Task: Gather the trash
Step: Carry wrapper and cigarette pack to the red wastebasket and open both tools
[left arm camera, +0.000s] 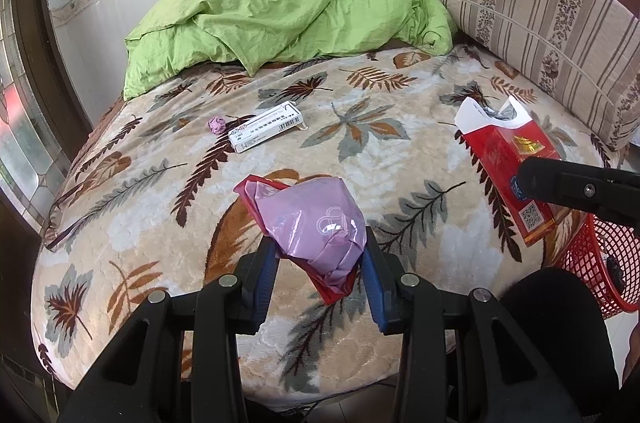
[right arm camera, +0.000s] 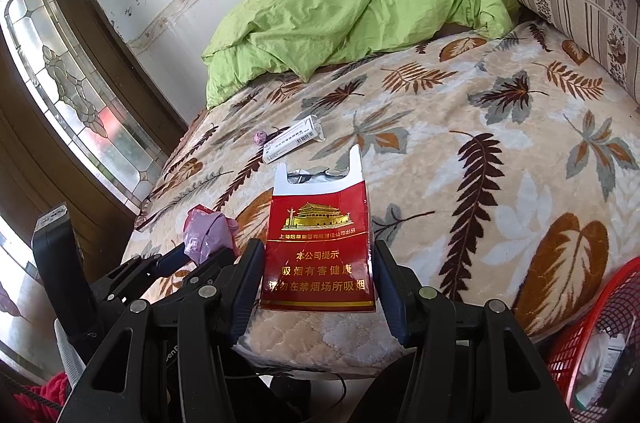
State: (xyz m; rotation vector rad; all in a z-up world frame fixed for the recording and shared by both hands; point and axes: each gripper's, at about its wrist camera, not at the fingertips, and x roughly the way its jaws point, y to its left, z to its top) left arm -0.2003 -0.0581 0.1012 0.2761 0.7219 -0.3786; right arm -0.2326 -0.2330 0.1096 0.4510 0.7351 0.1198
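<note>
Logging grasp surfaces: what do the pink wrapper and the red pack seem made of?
Pink wrapper: thin glossy plastic film, judging by its crinkles and shiny highlights. Red pack: printed card, probably under clear film, with flat faces, a torn white top and slight sheen.

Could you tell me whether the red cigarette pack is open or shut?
Open: the red cigarette pack has its white top flaps standing up, with silver foil showing inside.

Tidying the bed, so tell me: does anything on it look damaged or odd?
The red cigarette pack is torn open at its top, white lining exposed. A crumpled pink wrapper sits between the left hand-held gripper's fingers.
</note>
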